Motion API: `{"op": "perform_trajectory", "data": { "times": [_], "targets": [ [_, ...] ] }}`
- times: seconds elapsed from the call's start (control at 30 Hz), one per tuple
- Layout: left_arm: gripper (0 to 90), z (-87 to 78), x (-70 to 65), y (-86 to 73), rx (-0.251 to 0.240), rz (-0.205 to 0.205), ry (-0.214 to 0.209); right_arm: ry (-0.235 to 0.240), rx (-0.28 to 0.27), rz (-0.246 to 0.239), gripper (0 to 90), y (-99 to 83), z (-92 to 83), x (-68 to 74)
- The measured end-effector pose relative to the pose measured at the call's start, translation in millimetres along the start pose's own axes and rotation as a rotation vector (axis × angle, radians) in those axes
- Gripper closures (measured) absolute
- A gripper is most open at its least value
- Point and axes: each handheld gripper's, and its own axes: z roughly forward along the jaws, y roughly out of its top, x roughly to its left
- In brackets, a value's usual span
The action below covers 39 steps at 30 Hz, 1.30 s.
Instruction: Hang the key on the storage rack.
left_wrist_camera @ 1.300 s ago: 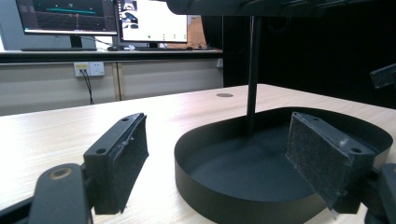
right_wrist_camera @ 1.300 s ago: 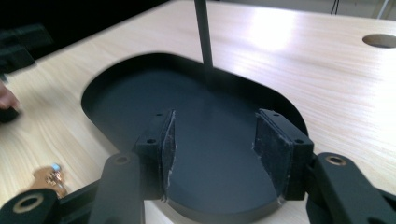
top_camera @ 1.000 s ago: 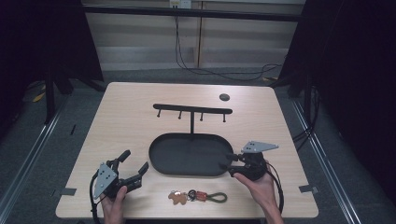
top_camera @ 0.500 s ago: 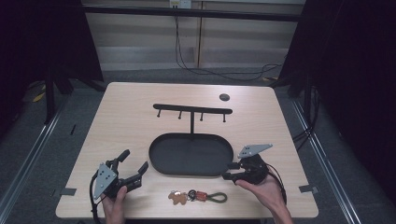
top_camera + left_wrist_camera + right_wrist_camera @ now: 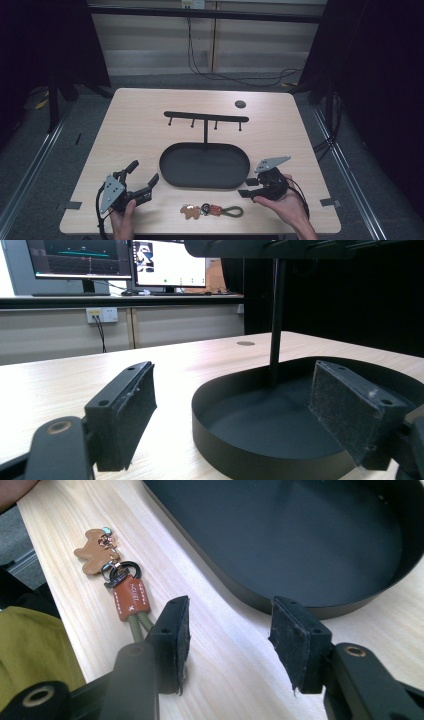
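Black oval tray (image 5: 172,172), one keychain (image 5: 212,210) before it, two tongs, left (image 5: 142,176) and right (image 5: 246,187), both apart, empty

On my wooden table (image 5: 135,125) stood a black hook stand (image 5: 206,119) rising from its oval tray (image 5: 205,180); a small dark disc (image 5: 240,104) lay beyond it, monitors (image 5: 117,262) behind.

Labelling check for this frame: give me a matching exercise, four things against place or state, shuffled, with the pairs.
Things:
1. keychain
2. oval tray
3. left gripper
4. hook rack

Place or state:
A. stands on a post rising from the tray
B. lies on the table's near edge, between the hands
C. black, nothing in it
D. jaws open, nothing between them

Pairs: 1-B, 2-C, 3-D, 4-A
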Motion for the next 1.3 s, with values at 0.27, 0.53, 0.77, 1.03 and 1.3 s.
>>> {"op": "perform_trajectory", "data": {
  "times": [0.27,0.53,0.77,1.03,1.3],
  "targets": [
    [18.3,0.1,-0.5,-0.2,0.0,-0.007,-0.003,0.051,0.032,-0.012,62.6,-6.1,8.9,-2.1],
    [18.1,0.1,-0.1,-0.1,0.0,-0.003,-0.003,0.07,0.133,-0.021,72.2,-5.1,14.9,2.1],
    [17.9,0.0,-0.2,-0.1,0.001,-0.003,-0.003,0.081,0.221,-0.043,72.8,-2.9,26.0,5.5],
    [17.9,-0.1,-0.1,-0.1,0.001,-0.001,0.0,0.119,0.252,-0.065,79.5,-2.0,31.4,12.2],
    [17.9,0.0,-0.5,-0.2,0.001,-0.007,-0.002,0.11,0.3,-0.108,82.9,-3.5,38.1,16.8]
  ]
}}
